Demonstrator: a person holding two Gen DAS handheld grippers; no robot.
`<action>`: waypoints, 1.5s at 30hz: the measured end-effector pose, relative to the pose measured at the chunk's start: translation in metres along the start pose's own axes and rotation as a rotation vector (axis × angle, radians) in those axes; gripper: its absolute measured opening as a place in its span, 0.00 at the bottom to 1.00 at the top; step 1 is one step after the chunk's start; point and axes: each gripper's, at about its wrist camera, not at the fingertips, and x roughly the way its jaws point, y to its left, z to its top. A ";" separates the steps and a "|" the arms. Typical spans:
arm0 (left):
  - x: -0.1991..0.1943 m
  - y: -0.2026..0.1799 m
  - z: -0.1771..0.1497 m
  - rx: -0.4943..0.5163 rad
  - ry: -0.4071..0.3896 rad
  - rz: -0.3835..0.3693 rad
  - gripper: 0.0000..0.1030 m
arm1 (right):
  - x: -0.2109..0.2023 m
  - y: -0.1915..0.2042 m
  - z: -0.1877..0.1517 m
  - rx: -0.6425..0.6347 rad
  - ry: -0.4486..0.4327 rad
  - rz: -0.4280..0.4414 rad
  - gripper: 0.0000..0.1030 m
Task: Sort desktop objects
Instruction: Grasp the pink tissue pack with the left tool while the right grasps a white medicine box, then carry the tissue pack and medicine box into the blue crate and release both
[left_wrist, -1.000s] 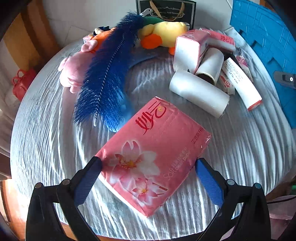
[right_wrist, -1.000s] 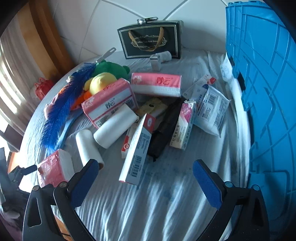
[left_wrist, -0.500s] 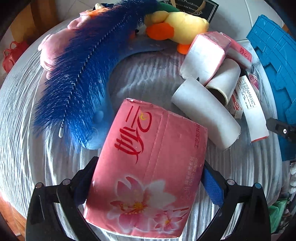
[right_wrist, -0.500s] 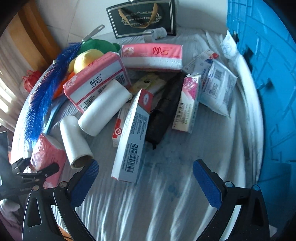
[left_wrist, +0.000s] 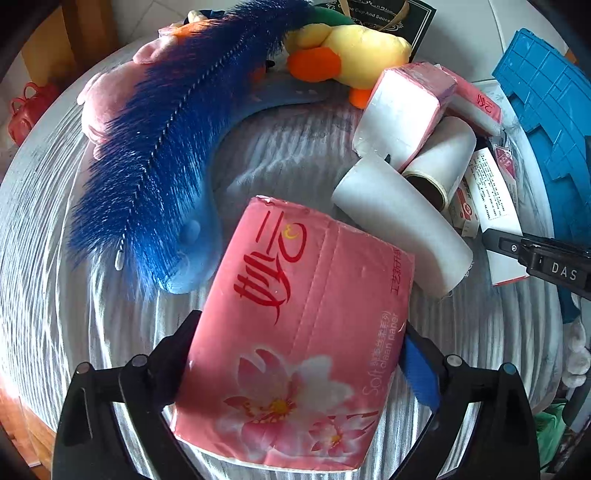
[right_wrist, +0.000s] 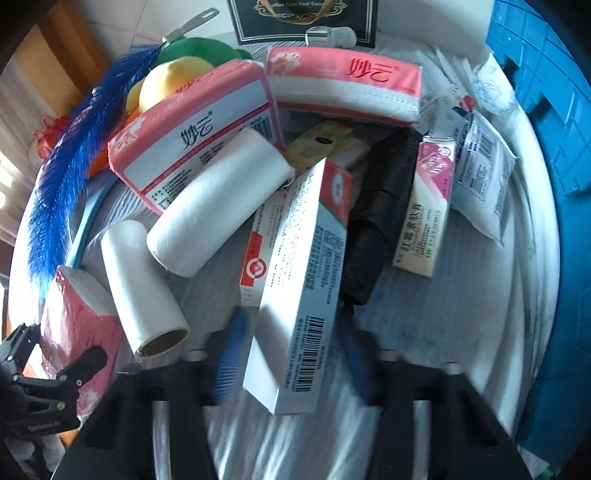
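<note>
My left gripper (left_wrist: 299, 354) is shut on a pink tissue pack (left_wrist: 295, 328) with flowers and red characters, its jaws pressing both long sides; the pack also shows at the left of the right wrist view (right_wrist: 77, 325). My right gripper (right_wrist: 291, 358) has its blue pads on both sides of a tall white medicine box with a barcode (right_wrist: 303, 291). The picture there is blurred, so contact is not certain. Two white rolls (right_wrist: 214, 206) (right_wrist: 144, 288) lie between the two grippers.
A blue feather duster (left_wrist: 162, 147), a pink plush (left_wrist: 107, 96) and a yellow duck plush (left_wrist: 351, 48) lie at the back left. More pink tissue packs (right_wrist: 343, 85), small boxes (right_wrist: 424, 206), a black bundle (right_wrist: 380, 218) crowd the middle. A blue crate (right_wrist: 554, 110) stands on the right.
My left gripper closed onto the pink tissue pack. My right gripper moved forward and its jaws narrowed around the white medicine box.
</note>
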 end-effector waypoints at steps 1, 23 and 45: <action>-0.002 0.000 -0.001 -0.003 -0.002 0.000 0.94 | -0.002 0.000 -0.001 -0.005 -0.006 0.003 0.35; -0.150 -0.091 0.038 0.147 -0.423 -0.016 0.94 | -0.196 -0.014 -0.009 -0.065 -0.473 0.031 0.22; -0.278 -0.337 0.085 0.449 -0.730 -0.304 0.94 | -0.395 -0.175 -0.084 0.209 -0.912 -0.324 0.22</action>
